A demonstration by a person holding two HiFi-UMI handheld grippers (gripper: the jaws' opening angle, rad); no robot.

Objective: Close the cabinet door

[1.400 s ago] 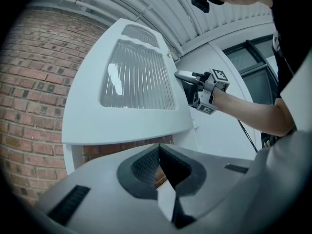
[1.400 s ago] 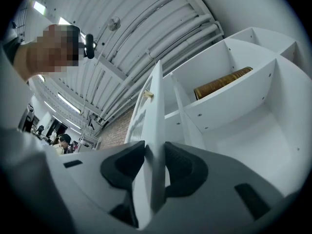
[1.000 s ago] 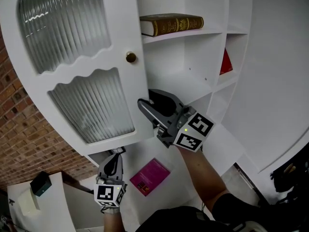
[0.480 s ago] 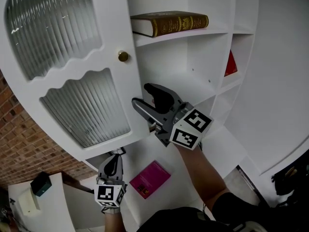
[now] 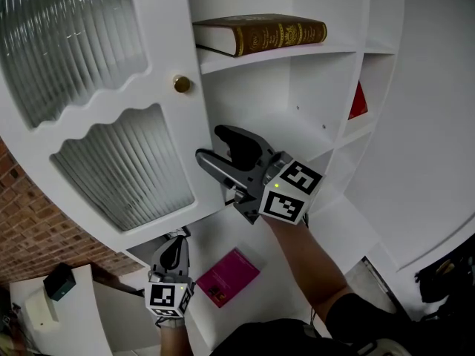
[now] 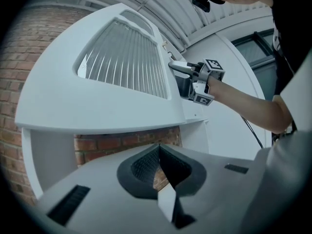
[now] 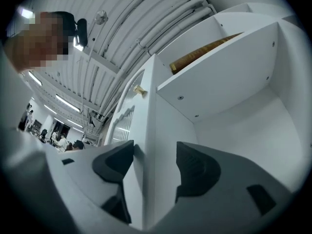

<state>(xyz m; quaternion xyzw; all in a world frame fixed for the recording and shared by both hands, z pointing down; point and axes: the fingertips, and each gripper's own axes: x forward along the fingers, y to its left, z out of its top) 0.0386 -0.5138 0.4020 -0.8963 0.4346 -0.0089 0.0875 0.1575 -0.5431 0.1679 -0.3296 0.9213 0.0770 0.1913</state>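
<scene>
**Q:** Brick wall [image 5: 30, 228] at the left, a white cabinet [image 5: 326, 147] seen from above. Where is the door?

**A:** The door [image 5: 111, 124] is white, with two ribbed glass panes and a brass knob [image 5: 181, 84]. It stands swung partly out, its free edge in front of the open shelves.

**Q:** Is anything gripping it?

**A:** No. The right claw [image 5: 215, 145] straddles the free edge below the knob. Its jaws have just been opening and stand wide apart. One pad is close by the front face and the other is clear of the inner face. The left claw [image 5: 177, 234] sits low, beneath the door's bottom edge, with its jaws together and nothing between them.

**Q:** What else is there?

**A:** A brown book [image 5: 260, 34] lies on the upper shelf. A red thing [image 5: 358, 101] stands in the bay to the right. A pink book [image 5: 230, 273] lies lower down.

**Q:** Which step is this?

**A:** The door is not yet shut, and the right claw looks to be releasing the edge. The next move likely calls for drawing the inner jaw out so it isn't trapped. Then comes a push on the front face toward the shelves until the edge meets the frame.
</scene>
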